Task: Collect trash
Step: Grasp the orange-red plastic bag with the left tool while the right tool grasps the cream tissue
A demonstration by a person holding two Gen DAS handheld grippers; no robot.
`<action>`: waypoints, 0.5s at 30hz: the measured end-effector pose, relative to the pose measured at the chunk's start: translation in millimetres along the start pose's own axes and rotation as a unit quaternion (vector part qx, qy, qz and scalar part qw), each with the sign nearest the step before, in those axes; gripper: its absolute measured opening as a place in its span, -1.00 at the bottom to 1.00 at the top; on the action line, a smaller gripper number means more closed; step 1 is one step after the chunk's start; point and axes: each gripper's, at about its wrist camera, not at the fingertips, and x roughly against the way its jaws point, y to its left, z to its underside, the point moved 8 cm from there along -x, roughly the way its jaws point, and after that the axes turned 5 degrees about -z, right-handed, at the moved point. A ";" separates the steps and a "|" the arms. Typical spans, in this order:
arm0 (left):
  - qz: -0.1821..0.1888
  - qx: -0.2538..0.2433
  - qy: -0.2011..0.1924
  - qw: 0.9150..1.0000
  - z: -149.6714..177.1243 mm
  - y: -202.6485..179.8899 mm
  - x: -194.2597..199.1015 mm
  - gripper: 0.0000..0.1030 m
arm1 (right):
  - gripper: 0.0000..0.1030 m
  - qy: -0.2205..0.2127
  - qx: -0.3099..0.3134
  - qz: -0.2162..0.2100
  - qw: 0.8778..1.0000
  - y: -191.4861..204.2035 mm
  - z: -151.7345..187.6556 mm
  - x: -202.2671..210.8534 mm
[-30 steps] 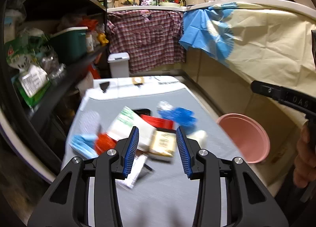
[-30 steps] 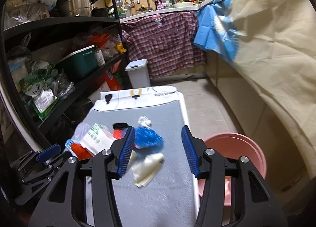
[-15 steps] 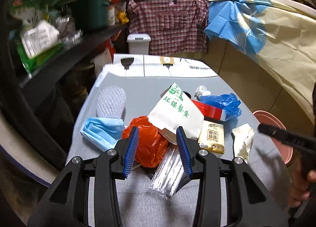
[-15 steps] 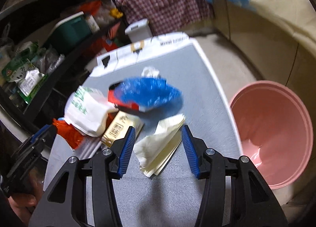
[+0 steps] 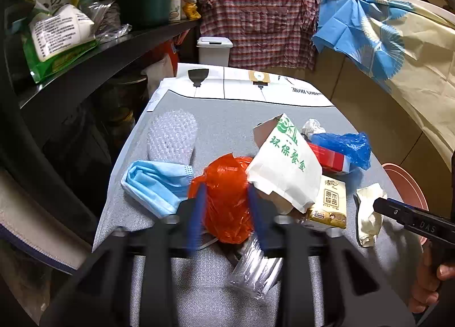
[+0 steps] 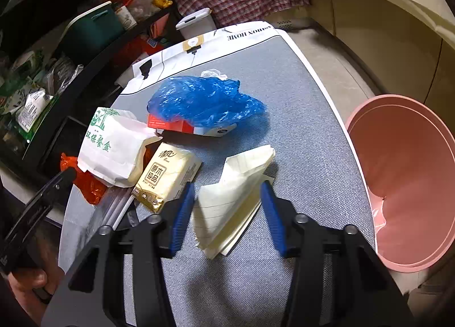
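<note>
Trash lies heaped on a grey table [image 5: 227,116]. My left gripper [image 5: 226,187] is blurred and its jaws are closing; the pads press the sides of a crumpled orange plastic bag [image 5: 227,202]. My right gripper [image 6: 227,184] straddles a folded cream paper napkin [image 6: 233,199]; its jaws are closing and the pads stand at the paper's edges without squeezing it. Beside these lie a white paper bag with green print [image 5: 284,167], a tissue pack [image 6: 167,173], a blue plastic bag [image 6: 204,102] over a red box [image 5: 327,156], and a blue face mask [image 5: 153,182].
A pink bin [image 6: 403,173] stands on the floor right of the table. Bubble wrap [image 5: 173,136] and a clear wrapper [image 5: 256,267] also lie on the cloth. Dark shelves [image 5: 85,59] full of goods run along the left. A small white lidded bin [image 5: 214,51] stands beyond the table.
Both grippers came down and closer to the pile. The left one's jaws narrowed onto the orange bag. The right one settled over the cream napkin with its jaws narrower.
</note>
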 end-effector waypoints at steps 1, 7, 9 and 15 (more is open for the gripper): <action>-0.004 -0.001 -0.001 1.000 -0.7 0.0 0.6 -0.53 | -0.30 -0.001 0.005 -0.001 1.000 1.5 0.1 1.1; -0.011 0.004 -0.019 1.000 -12.6 3.3 14.6 -0.62 | -0.77 -0.010 0.020 -0.012 1.000 9.6 -2.4 13.1; -0.016 0.005 -0.028 0.999 -17.3 3.9 22.1 -0.63 | -0.78 -0.020 0.030 -0.013 0.999 13.5 -4.6 20.7; -0.027 0.016 -0.050 0.998 -31.4 7.1 42.8 -0.63 | -0.79 -0.048 0.057 -0.016 0.997 26.4 -8.0 44.7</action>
